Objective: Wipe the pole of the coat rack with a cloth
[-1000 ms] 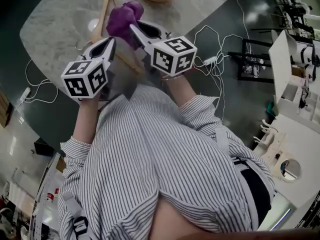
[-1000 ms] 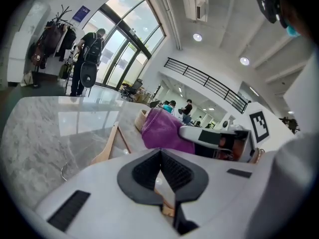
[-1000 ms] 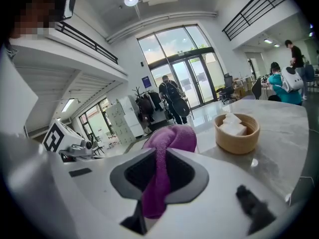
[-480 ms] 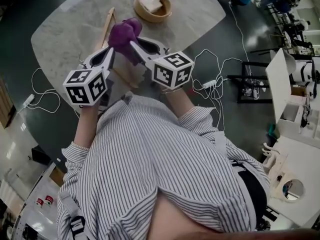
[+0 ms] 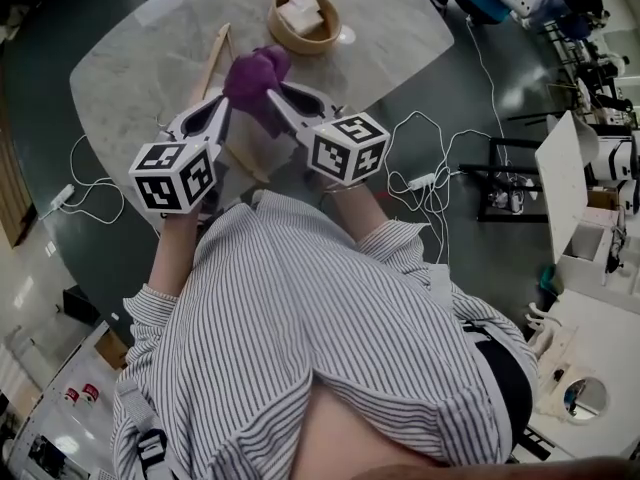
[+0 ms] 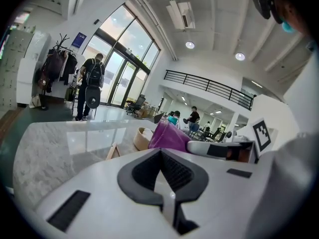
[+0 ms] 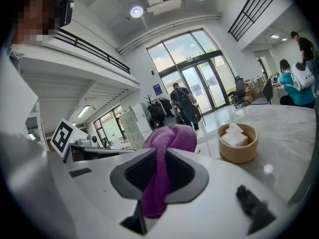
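Note:
My right gripper (image 5: 272,90) is shut on a purple cloth (image 5: 254,74), which bunches above the jaw tips (image 7: 168,137) and hangs down between the pads. It is held above the marble table (image 5: 140,58). My left gripper (image 5: 220,106) is just left of it, shut with nothing between its pads (image 6: 160,153). A light wooden rack pole (image 5: 214,52) lies on the table under and beyond both grippers, and a short piece of it (image 6: 113,152) shows in the left gripper view. The cloth (image 6: 168,136) sits right of the left jaws.
A round wooden bowl (image 5: 303,16) with white blocks stands on the table beyond the cloth, also seen as the bowl (image 7: 238,142) in the right gripper view. White cables (image 5: 430,173) trail over the dark floor at right. White benches (image 5: 590,208) stand at far right. A person with a backpack (image 6: 92,86) stands by the glass doors.
The head view has tilted, so the bowl and more of the table show. Both grippers have edged slightly away from the body. The right gripper still holds the cloth.

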Action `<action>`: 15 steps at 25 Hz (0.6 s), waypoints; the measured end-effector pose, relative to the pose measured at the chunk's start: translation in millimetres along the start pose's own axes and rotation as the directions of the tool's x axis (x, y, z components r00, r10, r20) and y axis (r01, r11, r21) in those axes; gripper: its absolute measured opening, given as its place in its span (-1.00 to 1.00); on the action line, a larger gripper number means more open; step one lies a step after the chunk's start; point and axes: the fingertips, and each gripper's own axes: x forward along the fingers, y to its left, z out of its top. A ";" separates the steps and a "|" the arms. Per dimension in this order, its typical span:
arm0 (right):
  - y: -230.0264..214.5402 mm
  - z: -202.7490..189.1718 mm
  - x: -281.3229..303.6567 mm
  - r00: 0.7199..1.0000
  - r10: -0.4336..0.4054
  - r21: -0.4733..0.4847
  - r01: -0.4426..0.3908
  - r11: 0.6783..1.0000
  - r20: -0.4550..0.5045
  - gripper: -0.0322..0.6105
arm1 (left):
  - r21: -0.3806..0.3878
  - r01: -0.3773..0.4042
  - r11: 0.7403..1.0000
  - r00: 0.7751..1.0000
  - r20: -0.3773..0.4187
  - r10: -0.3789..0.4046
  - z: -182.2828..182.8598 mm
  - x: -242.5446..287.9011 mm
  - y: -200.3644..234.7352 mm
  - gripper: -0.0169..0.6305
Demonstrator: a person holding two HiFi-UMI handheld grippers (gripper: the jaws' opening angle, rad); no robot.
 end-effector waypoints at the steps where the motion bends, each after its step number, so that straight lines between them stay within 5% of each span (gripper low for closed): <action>1: -0.6 -1.3 0.7 1.000 0.003 0.003 -0.003 1.000 -0.002 -0.71 | 0.001 -0.004 1.000 1.000 -0.001 0.004 -0.1 0.5 0.9 -0.92; 15: -1.4 -5.9 15.0 0.999 0.018 -0.031 -0.019 0.999 -0.030 -0.71 | 0.037 -0.034 0.999 0.999 -0.026 0.035 -4.7 6.6 10.8 -0.92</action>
